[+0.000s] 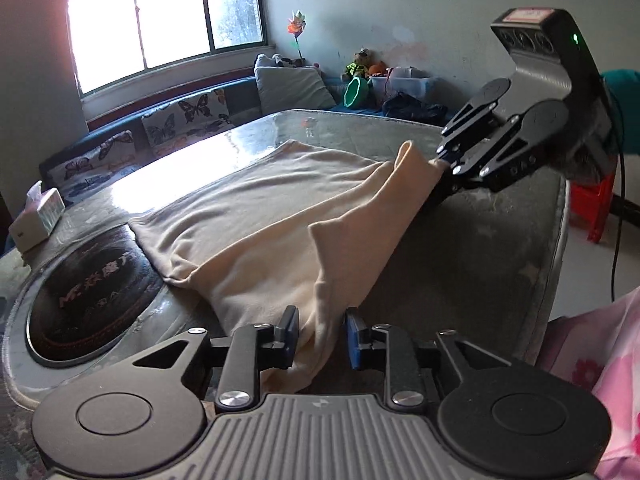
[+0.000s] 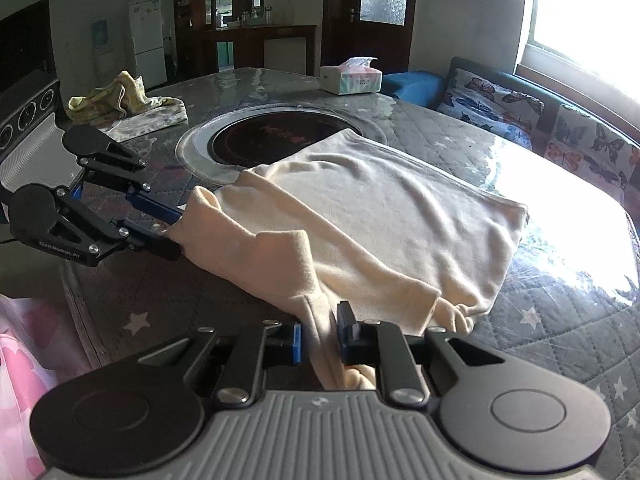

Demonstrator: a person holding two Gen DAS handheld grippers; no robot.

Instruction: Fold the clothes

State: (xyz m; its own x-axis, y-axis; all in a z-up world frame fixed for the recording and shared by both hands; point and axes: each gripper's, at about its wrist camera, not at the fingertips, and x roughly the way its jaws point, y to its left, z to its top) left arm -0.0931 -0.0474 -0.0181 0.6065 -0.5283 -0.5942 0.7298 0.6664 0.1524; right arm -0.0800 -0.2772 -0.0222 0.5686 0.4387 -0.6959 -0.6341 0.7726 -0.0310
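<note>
Cream cloth, soft and a bit fuzzy, is lying across the near part of the desk point(image 2: 560, 320), and this cream garment point(image 2: 380, 216) is the thing being folded. Closest to us, the right hand-held gripper point(image 2: 318, 334) is pinching one bunched end of it, with the blue pads pressing the cloth from both sides. The left hand-held gripper point(image 1: 320, 338) is sitting around the other end, and its jaws are standing a little apart with the cloth hanging between them; in the left wrist view the pad on one side is not touching the cloth, so it is not squeezing tight. A long fold of the garment is running between the two grippers, lifted a little off the desk, while the wide flat part is resting on the grey quilted cover with little stars. Pink flowery fabric point(image 2: 20, 360) is showing at the near edge, by the person. Behind the garment, a round dark plate point(image 2: 276, 140) is sitting sunk in the middle of the desk, and one corner of the garment is lying over its rim. Farther back, a tissue box point(image 2: 352, 78) is standing near the far edge, and a crumpled yellow-green cloth point(image 2: 124, 104) is lying well apart from the garment. Beyond the desk, butterfly cushions point(image 2: 560, 132) are lining a bench under a bright window point(image 2: 592, 12).
</note>
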